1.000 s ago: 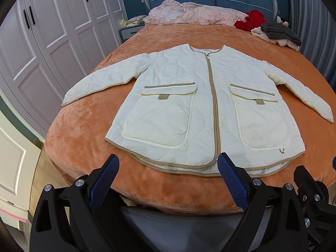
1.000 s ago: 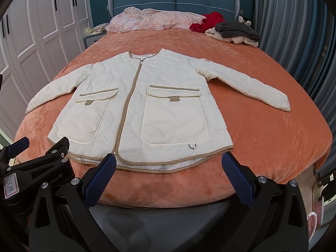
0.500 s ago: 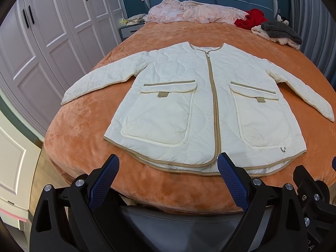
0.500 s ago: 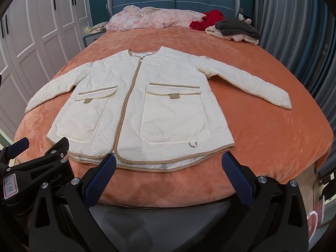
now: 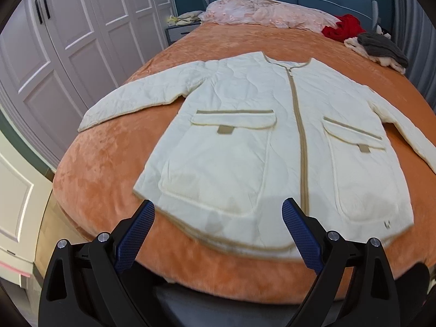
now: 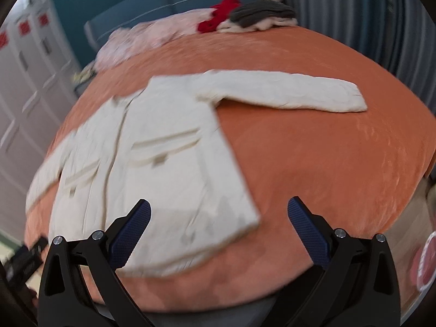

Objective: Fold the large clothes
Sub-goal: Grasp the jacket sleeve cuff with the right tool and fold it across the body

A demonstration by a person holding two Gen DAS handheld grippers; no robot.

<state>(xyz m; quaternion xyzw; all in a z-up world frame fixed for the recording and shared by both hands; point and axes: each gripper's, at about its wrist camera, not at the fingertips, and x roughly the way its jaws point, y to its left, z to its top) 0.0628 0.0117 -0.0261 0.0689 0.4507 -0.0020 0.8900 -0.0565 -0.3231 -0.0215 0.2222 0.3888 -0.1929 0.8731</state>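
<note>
A cream quilted jacket (image 5: 261, 147) lies flat and face up on the orange bed (image 5: 109, 169), zip closed, hem along the near edge and collar toward the headboard. One sleeve (image 5: 141, 100) reaches toward the bed's left edge; the other sleeve (image 6: 283, 95) stretches out toward the right edge.

The left tool (image 5: 218, 231) hovers over the near edge above the hem, its blue pads spread wide and holding nothing. The right tool (image 6: 218, 229) hangs over the jacket's near right corner, likewise spread and empty; its view is tilted and blurred.

At the head of the bed sit a crumpled pink blanket (image 5: 261, 11), a red garment (image 5: 343, 27) and a grey and cream pile of clothes (image 5: 381, 49) near the far right corner, all well apart from the jacket. White wardrobe doors (image 5: 70, 43) stand along the left side of the bed, and a small nightstand (image 5: 179, 31) sits beside the far left corner. Nothing lies on the jacket or between it and the tools.
</note>
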